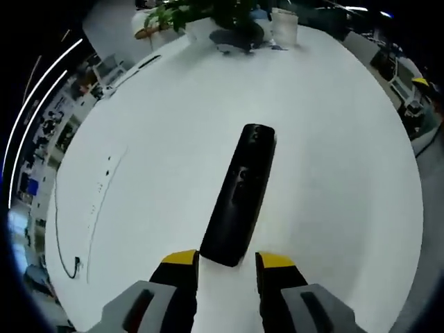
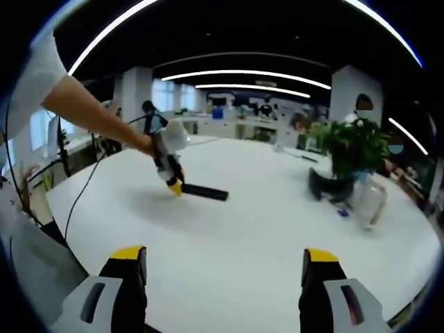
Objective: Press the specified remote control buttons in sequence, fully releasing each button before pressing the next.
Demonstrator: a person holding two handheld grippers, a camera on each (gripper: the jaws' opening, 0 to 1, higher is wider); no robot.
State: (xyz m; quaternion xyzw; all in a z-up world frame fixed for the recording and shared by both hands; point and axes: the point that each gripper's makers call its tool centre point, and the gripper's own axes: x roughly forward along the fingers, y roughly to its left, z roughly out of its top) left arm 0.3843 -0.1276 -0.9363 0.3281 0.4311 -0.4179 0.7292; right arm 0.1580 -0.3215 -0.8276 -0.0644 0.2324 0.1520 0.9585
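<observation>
Left gripper (image 1: 227, 258) jaws apart, just at near end of black remote (image 1: 240, 195) on white table (image 1: 333, 139). Right gripper (image 2: 225, 263) jaws wide apart, well back.

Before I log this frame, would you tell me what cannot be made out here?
- Remote control button labels: too small and dark in the left gripper view.
- Remote's near end: partly hidden between the left gripper jaws; contact unclear.
- Right gripper view: the remote is distant, its buttons unreadable.
- Potted plant pot: blurred.
</observation>
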